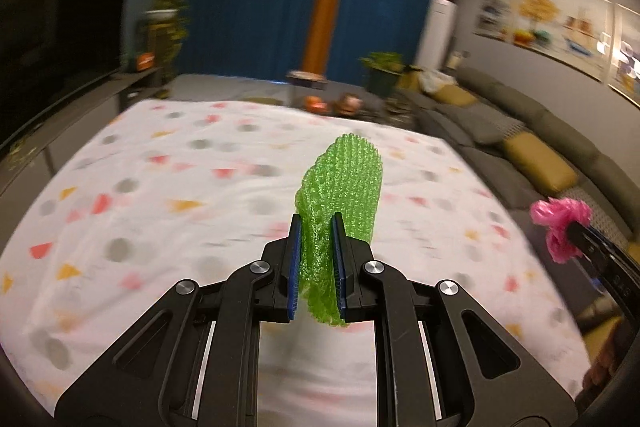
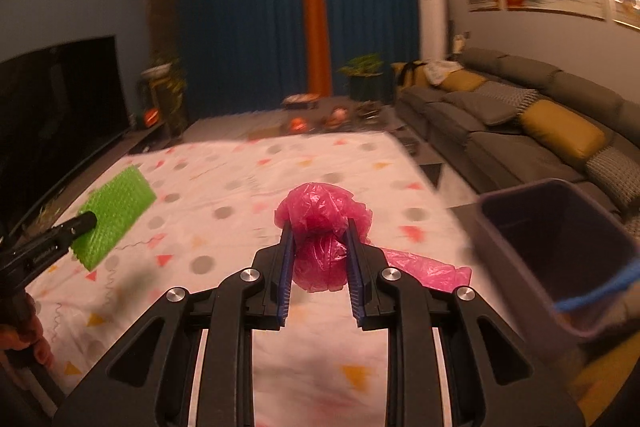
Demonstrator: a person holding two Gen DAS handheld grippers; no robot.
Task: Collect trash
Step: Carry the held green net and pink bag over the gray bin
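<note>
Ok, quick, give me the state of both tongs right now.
Left tongs: closed on the green foam mesh sheet.
Right tongs: closed on the crumpled pink plastic bag.

Left gripper (image 1: 316, 223): low centre of the frame, blue pads clamped on the green foam net (image 1: 344, 195)
Green foam net: stands upright between the pads, its top rising above them
Spotted sheet (image 1: 160, 195): white, fills the middle of the frame
Right gripper (image 1: 576, 227): right edge, pinching a crumpled pink plastic bag (image 1: 560, 223)
Sofa (image 1: 520, 143): grey, yellow cushions, right side
Television (image 1: 60, 39): dark, upper left
Curtain (image 1: 256, 7): blue, top centre
</note>
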